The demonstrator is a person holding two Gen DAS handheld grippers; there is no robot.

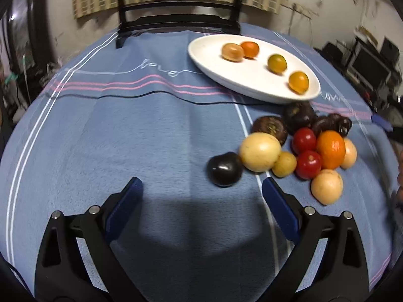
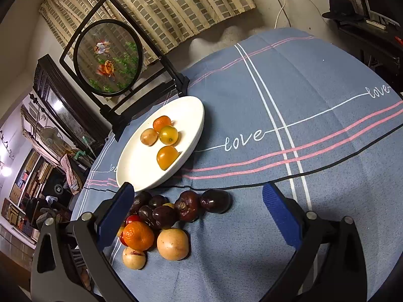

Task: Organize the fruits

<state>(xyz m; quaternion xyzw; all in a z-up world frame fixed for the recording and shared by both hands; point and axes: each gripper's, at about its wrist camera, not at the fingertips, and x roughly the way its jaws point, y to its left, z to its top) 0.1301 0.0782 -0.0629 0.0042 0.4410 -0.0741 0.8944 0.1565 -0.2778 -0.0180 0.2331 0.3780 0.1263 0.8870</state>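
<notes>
four small orange-yellow fruits (image 1: 264, 61) lie on the white plate (image 2: 131, 173); the mixed pile (image 1: 302, 148) sits on the blue cloth (image 1: 126, 138) beside it; left gripper (image 1: 201, 186) and right gripper (image 2: 196, 191) both spread wide, gripping nothing

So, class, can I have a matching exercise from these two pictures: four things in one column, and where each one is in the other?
Things:
1. white plate
2. orange mandarin
3. black plum
4. left gripper

Places:
A. nearest the left gripper, at the pile's edge
B. open above bare cloth
C. in the fruit pile, beside the red tomatoes
D. beyond the pile, holding four small fruits

Pairs: 1-D, 2-C, 3-A, 4-B
</notes>
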